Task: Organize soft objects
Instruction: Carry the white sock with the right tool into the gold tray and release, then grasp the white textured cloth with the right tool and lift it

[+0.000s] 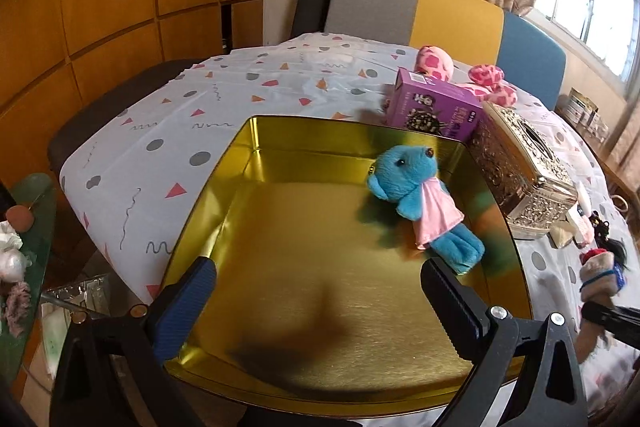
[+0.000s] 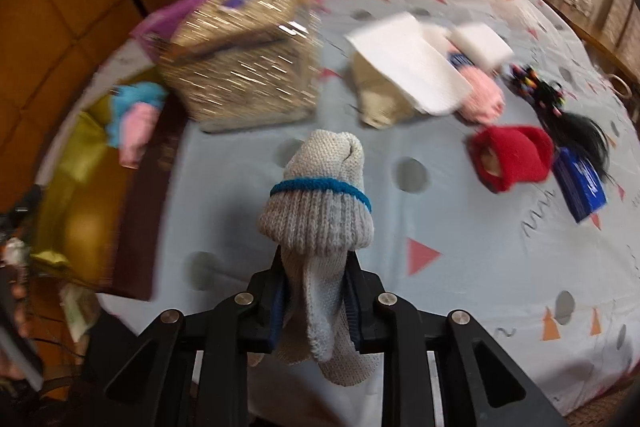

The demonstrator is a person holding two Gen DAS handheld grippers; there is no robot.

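My right gripper [image 2: 316, 291] is shut on a grey knitted sock [image 2: 320, 203] with a blue band, lifted above the tablecloth; the sock [image 1: 598, 277] also shows at the right edge of the left wrist view. My left gripper [image 1: 320, 291] hangs open over the gold tin [image 1: 280, 155], nothing between its fingers. A blue teddy bear [image 1: 420, 195] in a pink dress lies in the tin's far right corner. On the cloth lie a red knitted piece [image 2: 514, 159], a pink knitted piece [image 2: 480, 99] and a pink spotted plush [image 1: 486, 81].
An ornate metal tissue box [image 1: 524, 167] stands right of the tin, a purple carton [image 1: 434, 107] behind it. White folded cloths [image 2: 412, 67], a beige piece [image 2: 376, 99], a black hairy item [image 2: 576, 131] and a blue packet [image 2: 582, 183] lie on the cloth. Chairs stand behind the table.
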